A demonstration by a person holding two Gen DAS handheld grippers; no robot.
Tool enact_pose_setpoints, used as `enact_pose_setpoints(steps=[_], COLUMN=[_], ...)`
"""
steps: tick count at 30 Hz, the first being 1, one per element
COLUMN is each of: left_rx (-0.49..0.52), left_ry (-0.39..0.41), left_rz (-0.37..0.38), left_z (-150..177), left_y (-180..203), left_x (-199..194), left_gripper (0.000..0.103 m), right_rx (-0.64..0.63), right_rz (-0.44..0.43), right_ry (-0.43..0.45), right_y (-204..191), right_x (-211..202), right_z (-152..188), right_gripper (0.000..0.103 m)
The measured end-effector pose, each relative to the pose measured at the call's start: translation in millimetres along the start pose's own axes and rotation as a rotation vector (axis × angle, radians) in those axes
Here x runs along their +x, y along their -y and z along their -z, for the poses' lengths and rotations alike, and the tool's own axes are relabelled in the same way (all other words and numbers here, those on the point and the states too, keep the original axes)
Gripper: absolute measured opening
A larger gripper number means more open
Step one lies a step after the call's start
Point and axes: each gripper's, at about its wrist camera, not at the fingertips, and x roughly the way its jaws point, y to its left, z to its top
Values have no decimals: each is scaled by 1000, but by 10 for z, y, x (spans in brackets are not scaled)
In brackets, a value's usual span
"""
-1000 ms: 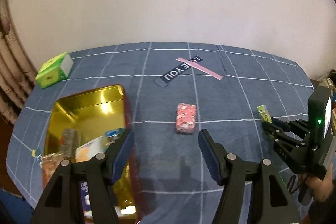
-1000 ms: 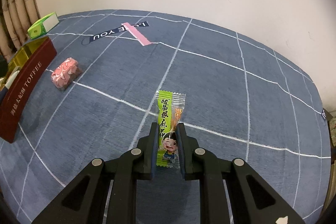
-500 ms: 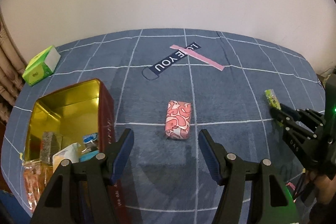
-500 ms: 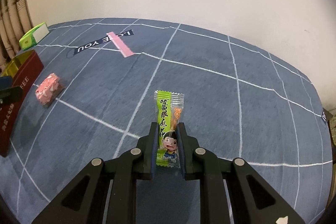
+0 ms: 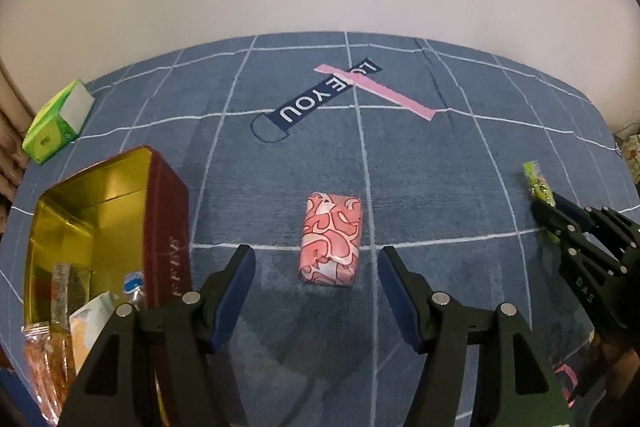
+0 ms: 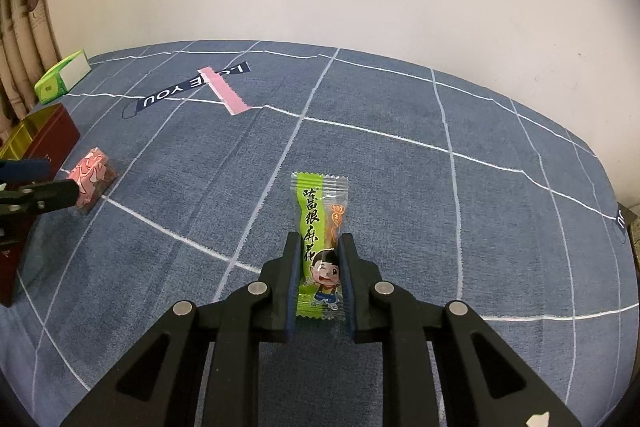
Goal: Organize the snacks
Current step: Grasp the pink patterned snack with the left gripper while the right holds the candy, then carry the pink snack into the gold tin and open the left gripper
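The tin (image 5: 168,211) runs off the lower left edge, its snacks (image 5: 52,351) partly behind the left gripper (image 5: 316,291). The packet (image 6: 320,247) has its sides hidden by fingers (image 6: 290,279).

R tongs (image 6: 319,259) clamped on green snack pkt (image 6: 321,227); pink pkt (image 6: 94,179) far left by red tin (image 6: 48,139).

A matt blue woven cloth (image 5: 440,187) covered the table. On it, a glossy gold-lined metal tin (image 5: 100,195) sat beside a shiny plastic-wrapped pink packet (image 5: 331,239).
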Motion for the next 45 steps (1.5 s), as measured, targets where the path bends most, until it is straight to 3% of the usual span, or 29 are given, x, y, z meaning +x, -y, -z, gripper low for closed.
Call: enact_pose_setpoints(steps=[5,7,9,10,28,38,45], left_rx=[-10,-13,-24,-30,-14,-38,-92], left_ry=[-27,-31,-37,-43,-37,31,60], left_rz=[-2,-11,17,31,17,40,37], left_z=[-43,-49,-55,-59,127,121,81], left_y=[-10,-22,-37,-40,27,-36,-346], left_x=[135,159,180,187,-103,-621,-972], left_gripper=[65,61,35,32,30,30,30], right_rx=[0,0,0,0,-4,-13,-17], right_rz=[0,0,0,0,4,15,20], right_ry=[0,0,0,0,1,1,1], right_y=[-2,-2,-1,-1,-2,-25,-31], right_x=[1,1,1,1,3,4,9], right_z=[2,3,5,5,5,3,-1], right_gripper=[18,18,18,18,18,18,18])
